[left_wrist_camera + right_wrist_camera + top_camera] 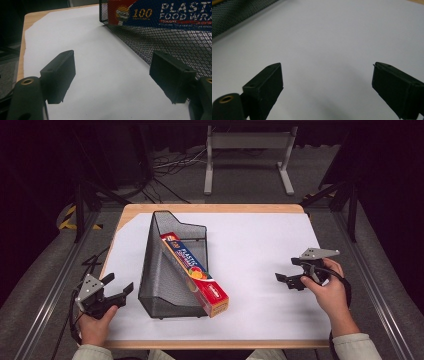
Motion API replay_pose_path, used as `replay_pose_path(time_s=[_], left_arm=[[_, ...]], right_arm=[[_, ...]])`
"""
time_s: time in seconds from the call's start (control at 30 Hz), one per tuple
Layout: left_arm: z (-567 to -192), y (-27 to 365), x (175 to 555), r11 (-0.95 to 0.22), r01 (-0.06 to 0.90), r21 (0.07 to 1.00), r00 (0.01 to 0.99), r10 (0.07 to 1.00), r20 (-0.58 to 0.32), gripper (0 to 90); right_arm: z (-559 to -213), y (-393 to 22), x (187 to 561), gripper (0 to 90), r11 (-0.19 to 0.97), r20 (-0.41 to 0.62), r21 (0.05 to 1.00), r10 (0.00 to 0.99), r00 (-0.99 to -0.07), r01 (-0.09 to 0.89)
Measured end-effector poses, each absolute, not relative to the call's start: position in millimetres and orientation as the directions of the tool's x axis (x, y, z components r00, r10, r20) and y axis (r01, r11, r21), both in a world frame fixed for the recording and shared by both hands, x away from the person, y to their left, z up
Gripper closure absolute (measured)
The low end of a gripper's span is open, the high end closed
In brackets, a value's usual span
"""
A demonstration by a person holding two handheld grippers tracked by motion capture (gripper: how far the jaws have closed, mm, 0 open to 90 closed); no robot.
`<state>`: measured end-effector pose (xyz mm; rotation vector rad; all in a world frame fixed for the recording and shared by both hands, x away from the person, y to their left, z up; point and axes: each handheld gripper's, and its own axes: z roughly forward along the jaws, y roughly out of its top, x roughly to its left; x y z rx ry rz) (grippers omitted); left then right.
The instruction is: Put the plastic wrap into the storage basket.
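Note:
A black wire-mesh file holder (165,270) stands on the white sheet (260,245) left of the table's middle. A long plastic food wrap box (196,274), blue and red, leans inside it, its near end poking out of the front. My left gripper (119,286) is open by the table's near left corner, just left of the holder and apart from it. In the left gripper view the left gripper (112,57) is empty, with the mesh wall (175,42) and the box (175,12) ahead on its right. My right gripper (289,272) is open over bare sheet at the right, and the right gripper (327,66) holds nothing.
The wooden table (210,208) shows as a rim around the sheet. Behind it on the floor stand a grey metal frame (247,157) and loose cables (170,170). Dark rails run along both sides of the table.

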<state>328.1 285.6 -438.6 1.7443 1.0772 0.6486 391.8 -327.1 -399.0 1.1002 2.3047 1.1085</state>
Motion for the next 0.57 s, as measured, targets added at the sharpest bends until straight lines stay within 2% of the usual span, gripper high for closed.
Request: replay_pose_path(time_s=[0.23,0.57], left_arm=[[-440.4,284.6,327.9,-0.157,0.386,0.909,0.474,0.879,-0.049,21.5],[-442.0,282.4,330.4,-0.163,0.393,0.905,0.482,0.875,-0.051,21.5]], right_arm=[[-422.2,-333.0,390.4,10.6,0.403,0.008,0.765,0.774,-0.634,0.502],[-430.8,-342.3,385.3,10.6,0.376,0.005,0.796,0.780,-0.626,0.474]])
